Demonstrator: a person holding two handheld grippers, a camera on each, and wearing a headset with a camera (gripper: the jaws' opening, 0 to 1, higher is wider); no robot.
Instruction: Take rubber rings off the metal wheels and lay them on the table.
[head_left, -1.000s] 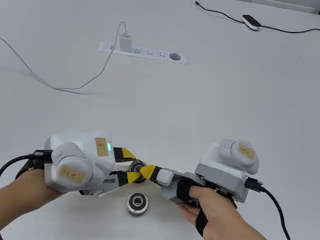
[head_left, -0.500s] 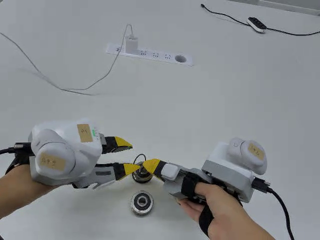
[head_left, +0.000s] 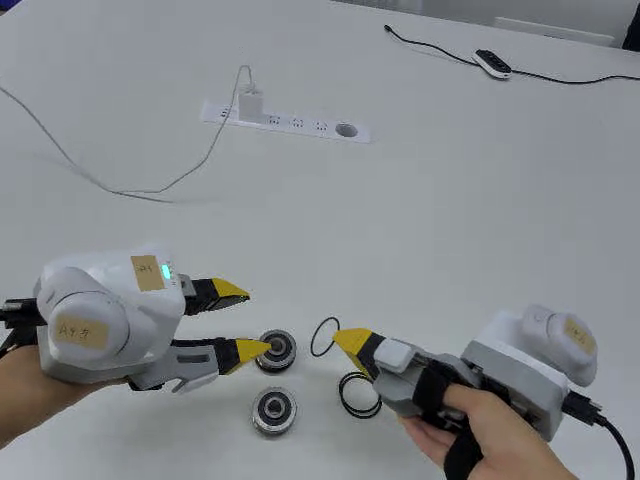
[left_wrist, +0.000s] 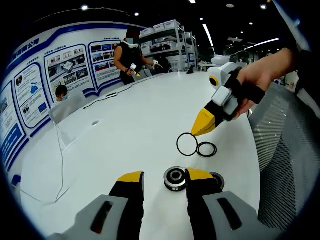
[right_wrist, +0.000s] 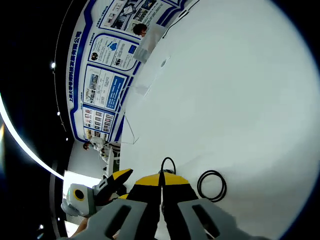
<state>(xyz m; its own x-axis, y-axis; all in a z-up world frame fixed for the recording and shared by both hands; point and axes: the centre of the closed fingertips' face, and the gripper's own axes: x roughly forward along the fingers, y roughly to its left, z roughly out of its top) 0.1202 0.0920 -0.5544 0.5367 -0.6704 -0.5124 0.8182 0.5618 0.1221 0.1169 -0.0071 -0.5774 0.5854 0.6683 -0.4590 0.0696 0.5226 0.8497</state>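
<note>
While right gripper (head_left: 340, 336) pinches rubber ring (head_left: 311, 340), left gripper (head_left: 255, 320) fingers (left_wrist: 200, 175) apart; one wheel (left_wrist: 218, 179) half-hidden behind finger.

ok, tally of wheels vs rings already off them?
metal wheels: 2
rubber rings off the wheels: 2 (one pinched in the right gripper, one lying on the table; that one may be doubled, cannot tell)
total: 4
</note>
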